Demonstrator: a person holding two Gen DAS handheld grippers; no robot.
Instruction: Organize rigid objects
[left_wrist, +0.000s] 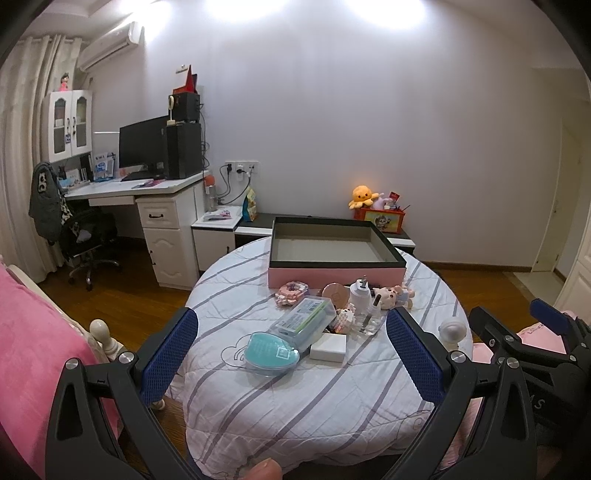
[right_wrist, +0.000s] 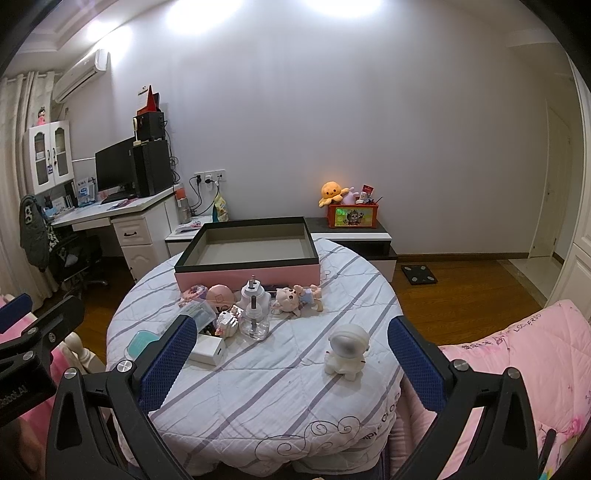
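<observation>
A round table with a striped cloth (left_wrist: 280, 402) (right_wrist: 266, 391) bears a shallow pink box with a black rim (left_wrist: 334, 271) (right_wrist: 247, 275), empty inside. In front of it lies a cluster: a teal heart case (left_wrist: 271, 352), a clear plastic box (left_wrist: 304, 321), a white block (left_wrist: 328, 347) (right_wrist: 207, 350), a glass plug-in bottle (right_wrist: 255, 314), a pig toy (right_wrist: 295, 297) and a pink round compact (right_wrist: 219, 295). A white astronaut figure (right_wrist: 347, 349) (left_wrist: 451, 330) stands apart at the right. My left gripper (left_wrist: 291, 356) and right gripper (right_wrist: 291, 363) are open, empty, short of the objects.
A pink bed (right_wrist: 517, 354) is at the right and another pink cover (left_wrist: 33, 354) at the left. A desk with a monitor (left_wrist: 144, 146), a chair (left_wrist: 85, 236) and a low cabinet with a toy crate (right_wrist: 352, 216) stand behind the table. A scale (right_wrist: 419, 275) lies on the floor.
</observation>
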